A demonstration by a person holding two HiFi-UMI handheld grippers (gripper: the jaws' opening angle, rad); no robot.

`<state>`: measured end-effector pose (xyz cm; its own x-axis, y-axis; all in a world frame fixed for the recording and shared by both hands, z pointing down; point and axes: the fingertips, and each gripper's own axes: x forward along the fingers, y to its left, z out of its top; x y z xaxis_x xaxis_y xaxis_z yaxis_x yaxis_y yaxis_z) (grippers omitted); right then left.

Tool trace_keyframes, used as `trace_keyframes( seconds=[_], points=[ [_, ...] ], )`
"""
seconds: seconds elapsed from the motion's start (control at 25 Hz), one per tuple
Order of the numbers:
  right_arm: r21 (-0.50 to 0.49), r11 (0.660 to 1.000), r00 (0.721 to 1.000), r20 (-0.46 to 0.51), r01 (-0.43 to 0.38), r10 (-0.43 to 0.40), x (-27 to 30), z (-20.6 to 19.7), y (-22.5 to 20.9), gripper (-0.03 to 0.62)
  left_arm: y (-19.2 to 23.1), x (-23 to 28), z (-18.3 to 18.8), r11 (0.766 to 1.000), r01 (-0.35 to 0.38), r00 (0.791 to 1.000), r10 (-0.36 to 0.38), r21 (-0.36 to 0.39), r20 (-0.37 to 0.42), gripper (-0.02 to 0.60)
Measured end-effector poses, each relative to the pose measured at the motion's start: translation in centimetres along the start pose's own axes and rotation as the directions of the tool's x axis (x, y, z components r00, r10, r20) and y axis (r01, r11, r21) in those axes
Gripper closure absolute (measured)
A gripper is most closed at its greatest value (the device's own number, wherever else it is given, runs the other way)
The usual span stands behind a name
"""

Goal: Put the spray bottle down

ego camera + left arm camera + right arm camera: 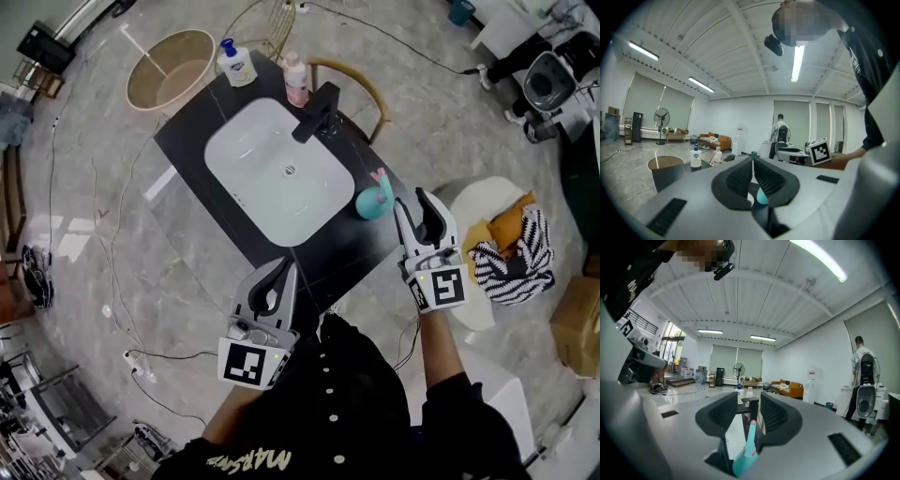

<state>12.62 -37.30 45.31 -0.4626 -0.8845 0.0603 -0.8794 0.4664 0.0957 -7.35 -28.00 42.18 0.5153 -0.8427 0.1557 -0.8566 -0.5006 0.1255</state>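
The teal spray bottle (373, 200) with a pink trigger stands upright on the black countertop (349, 246), near its right edge beside the white sink (246, 150). My right gripper (411, 199) hovers just right of the bottle, with its jaws apart and nothing pressed between them. In the right gripper view the bottle (745, 453) shows low down through the gap of that gripper (749, 401). My left gripper (289, 267) is at the counter's near edge with its fingers together and empty. Past the closed jaws of the left gripper (752, 161), the left gripper view shows a sliver of the teal bottle (761, 197).
A white pump bottle (236, 64) and a pink bottle (295, 80) stand at the counter's far end by the black faucet (317, 112). A tan round basket (173, 70) sits beyond. A white stool with striped cloth (511, 248) stands right of the counter. Cables lie on the floor.
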Motion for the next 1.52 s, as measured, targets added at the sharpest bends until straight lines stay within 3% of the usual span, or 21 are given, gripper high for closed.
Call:
trace_keyframes(
  seconds=[0.24,0.36,0.68,0.96,1.52],
  points=[
    [0.118,0.991,0.998,0.03,-0.055,0.052,-1.2,5.7,2.4,0.57,0.7,0.1,3.8,0.998,-0.014,0.996,0.009,0.054,0.083,0.56],
    [0.148,0.986,0.997,0.038,-0.078,0.074,-2.4,7.9,3.7,0.586,0.8,0.1,5.5,0.997,-0.02,0.993,0.011,0.072,0.116,0.56],
    [0.06,0.991,0.986,0.127,-0.116,0.107,-5.2,13.1,5.8,0.599,0.0,0.4,7.5,0.997,-0.008,0.987,-0.005,0.082,0.164,0.56],
    [0.02,0.995,0.985,0.142,-0.097,0.093,-5.4,13.3,6.2,0.599,-0.6,0.4,8.0,0.996,-0.002,0.984,-0.014,0.093,0.176,0.56],
    [0.012,0.983,0.975,0.137,-0.181,0.177,-5.0,13.1,8.6,0.599,-0.8,-0.8,8.1,0.993,-0.019,0.987,0.0,0.118,0.162,0.56]
  ],
)
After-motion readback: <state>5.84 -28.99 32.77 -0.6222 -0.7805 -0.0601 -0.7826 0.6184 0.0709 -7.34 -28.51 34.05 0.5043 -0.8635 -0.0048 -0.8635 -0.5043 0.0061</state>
